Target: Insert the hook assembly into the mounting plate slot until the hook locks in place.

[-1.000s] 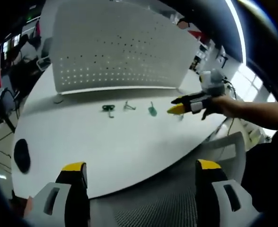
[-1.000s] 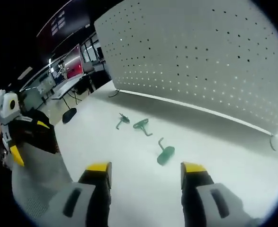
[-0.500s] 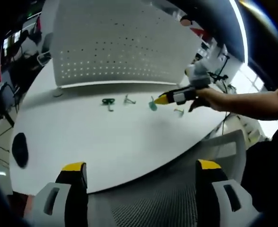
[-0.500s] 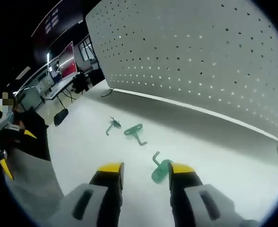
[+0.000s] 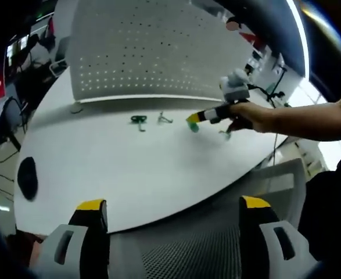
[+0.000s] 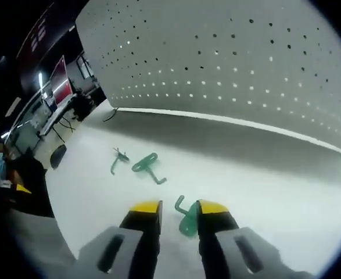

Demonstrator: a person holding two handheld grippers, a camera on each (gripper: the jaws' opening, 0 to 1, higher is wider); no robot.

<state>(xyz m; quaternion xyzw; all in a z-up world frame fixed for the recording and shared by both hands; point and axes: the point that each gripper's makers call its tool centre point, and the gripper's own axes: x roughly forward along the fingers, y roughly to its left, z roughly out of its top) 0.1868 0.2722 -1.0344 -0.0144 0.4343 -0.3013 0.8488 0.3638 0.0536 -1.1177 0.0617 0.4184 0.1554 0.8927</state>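
At bottom centre the right gripper (image 6: 179,208) had its yellow-tipped jaws close around a green hook (image 6: 187,218) (contact unclear); two more hooks (image 6: 147,167) lay left, below the pegboard (image 6: 228,64).

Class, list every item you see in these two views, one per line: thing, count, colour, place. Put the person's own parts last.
Table: one, white, under everything.
Pegboard: one, white, perforated, upright at the table's far side.
Hooks: three, green, on the table before the pegboard; one between the right tool's jaws, one beside it, one farther left.
Dark disc: one, black, at the table's left edge.
Chair: one, grey mesh, near the left tool.
Left tool: yellow-tipped, open, off the table.
Right tool: yellow-tipped, jaws close around a hook.
Hand: one, holding the right tool.
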